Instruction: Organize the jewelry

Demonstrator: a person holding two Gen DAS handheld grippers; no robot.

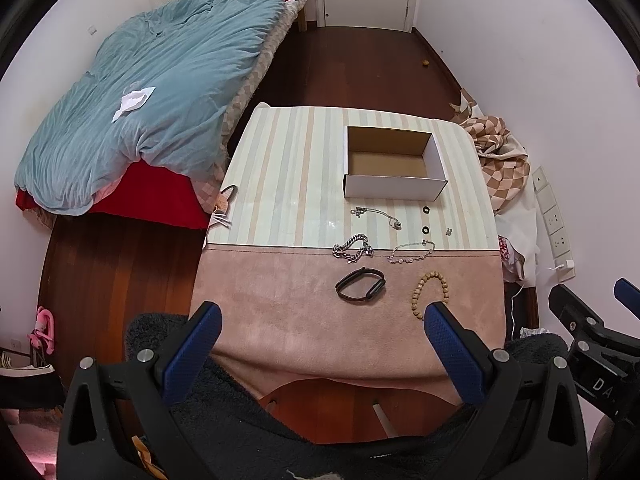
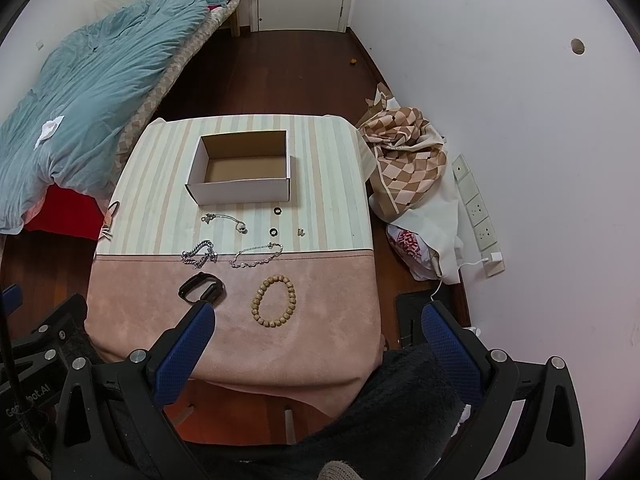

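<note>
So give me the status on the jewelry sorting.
Done: nothing; the cardboard box looks empty. In hand: nothing; the left gripper and right gripper are open above the near table edge. Left: the wooden bead bracelet, black band, chain bracelets, two black rings and the other small pieces.

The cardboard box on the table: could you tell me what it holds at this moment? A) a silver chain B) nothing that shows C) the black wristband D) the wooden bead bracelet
B: the cardboard box shows only its bare brown floor, while the wooden bead bracelet, the black wristband and the silver chain all lie on the table in front of it.
</note>
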